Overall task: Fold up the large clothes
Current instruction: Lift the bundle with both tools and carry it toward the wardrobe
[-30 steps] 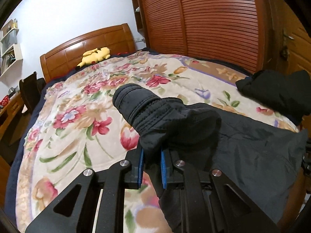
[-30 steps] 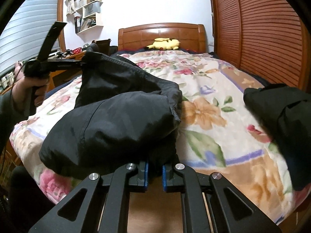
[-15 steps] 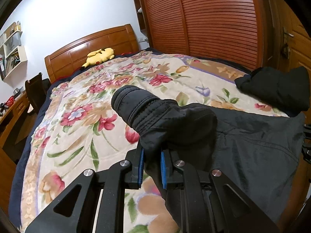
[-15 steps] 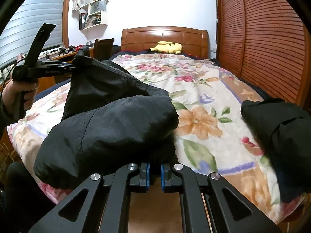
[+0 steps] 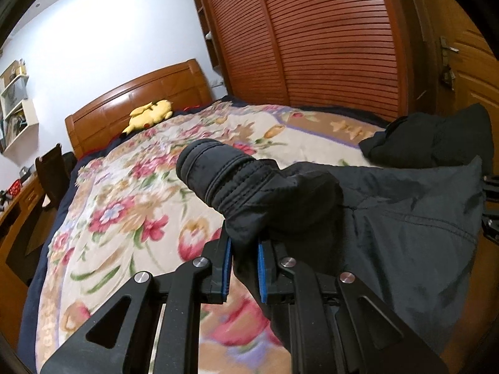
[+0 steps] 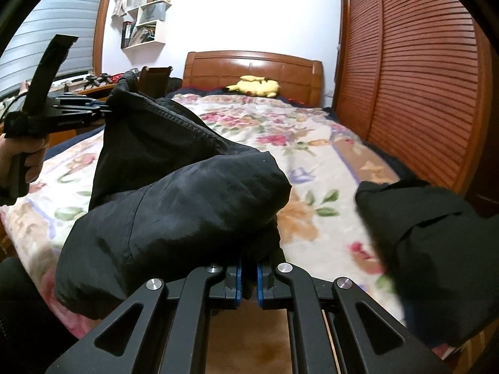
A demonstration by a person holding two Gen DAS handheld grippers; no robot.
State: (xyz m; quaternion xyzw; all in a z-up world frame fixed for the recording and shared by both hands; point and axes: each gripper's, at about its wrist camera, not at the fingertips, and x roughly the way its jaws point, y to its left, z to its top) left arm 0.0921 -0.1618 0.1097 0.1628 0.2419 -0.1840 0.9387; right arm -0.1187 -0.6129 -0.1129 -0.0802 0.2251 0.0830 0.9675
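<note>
Left gripper (image 5: 244, 268): my blue pads are clamped on a thick bunch of the black jacket (image 5: 389, 233), close to its ribbed cuff (image 5: 215, 171); the cuff stands up past my fingertips.
Right gripper (image 6: 248, 280): my pads are pinched nearly together on a thin fold of the same jacket's hem edge — dark fabric fills the narrow gap between them.
Jacket, position: it hangs between my two grippers above the near end of the bed (image 6: 312, 143), bulging over my right fingers and stretching away to my left gripper, which shows at the left of the right wrist view.
Jacket, surface: smooth dark shell with a stitched seam running across the panel.
Left hand (image 6: 18, 162): it is wrapped around the left gripper's handle.
Second dark garment (image 6: 436, 249): a bundled black heap lies on the bed's right side near the foot, apart from the held jacket.
Bed cover: floral blanket in cream, pink and green.
Yellow plush toy (image 5: 149, 113): it lies by the wooden headboard (image 5: 131, 106) — well apart from the jacket.
Wardrobe (image 5: 312, 37): slatted wooden doors run along the bed's right side.
</note>
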